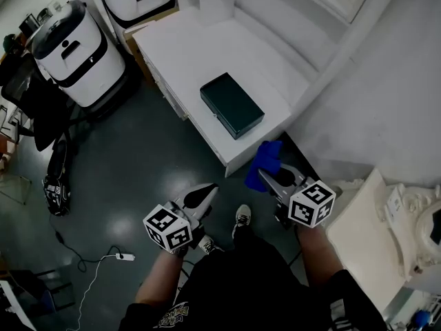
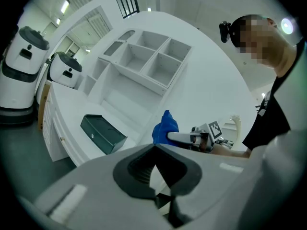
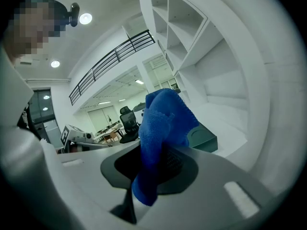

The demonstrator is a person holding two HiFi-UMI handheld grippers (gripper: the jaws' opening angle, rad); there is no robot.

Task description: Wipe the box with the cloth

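The step in hand looks like the approach: the cloth [image 1: 265, 161] has yet to reach the box [image 1: 232, 105]. To do it well, I would carry the right gripper [image 1: 266, 177] up over the table's [image 1: 200, 54] near corner and come down on the lid with the loose bunch of cloth leading, so that fabric and not the jaw tips meets the surface. Stroke along the long side of the lid from 1 end to the other, with light pressure, since the box sits free and may slide toward the table edge. The left gripper [image 1: 207, 193] could steady the box at its far end if it shifts.

The right gripper's 2 jaws are clamped on the blue cloth, which bulges up past the tips and also hangs a little below them; it touches nothing else. The left gripper's jaws are closed tip to tip with nothing between them, and it hangs over the floor, short of the table's front edge.

The dark green box lies flat, lid closed, near the table's near corner, just in from the front edge, with the cloth just off that corner and apart from it
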